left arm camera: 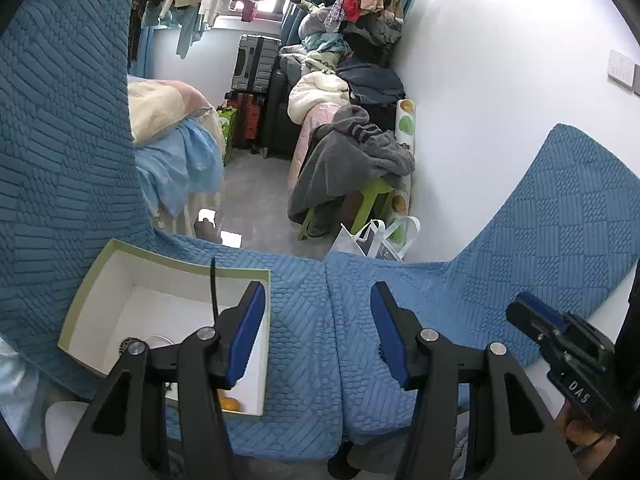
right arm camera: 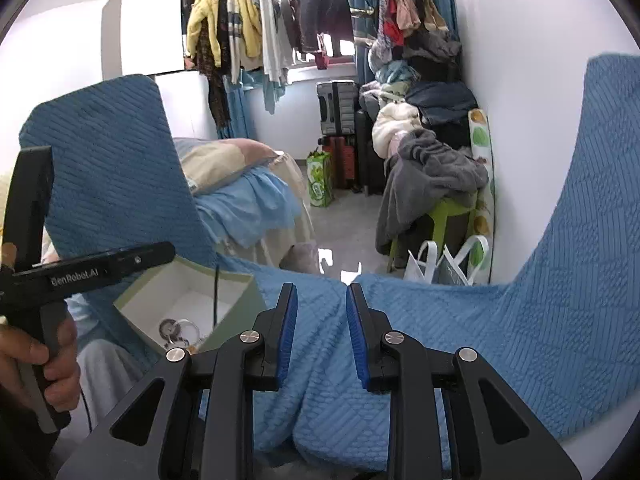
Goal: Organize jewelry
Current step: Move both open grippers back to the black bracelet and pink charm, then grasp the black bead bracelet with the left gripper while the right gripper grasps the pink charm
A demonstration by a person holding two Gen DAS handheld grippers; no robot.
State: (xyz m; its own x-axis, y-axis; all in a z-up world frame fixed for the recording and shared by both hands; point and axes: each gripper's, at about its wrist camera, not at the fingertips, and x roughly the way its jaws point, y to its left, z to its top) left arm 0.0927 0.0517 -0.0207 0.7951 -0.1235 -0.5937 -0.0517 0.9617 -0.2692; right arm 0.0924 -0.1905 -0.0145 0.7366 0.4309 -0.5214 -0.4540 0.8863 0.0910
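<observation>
Open cardboard box (left arm camera: 120, 280), pale green outside, white inside, set at the left on a blue quilted sofa cover (left arm camera: 304, 320). In its bottom, a small tangle of jewelry (right arm camera: 180, 330): thin silvery rings and something dark, too small to tell apart; also one orange rounded piece (left arm camera: 230, 403). Left gripper (left arm camera: 318, 332) held wide open and empty, one blue ribbed pad over the box's right wall. Right gripper (right arm camera: 322, 332) narrowly parted, nothing between the pads, over bare cover beside the box. Likely an approach step; next, probably lowering one gripper into the box onto a single piece. Beyond: cluttered bedroom with hanging clothes.
</observation>
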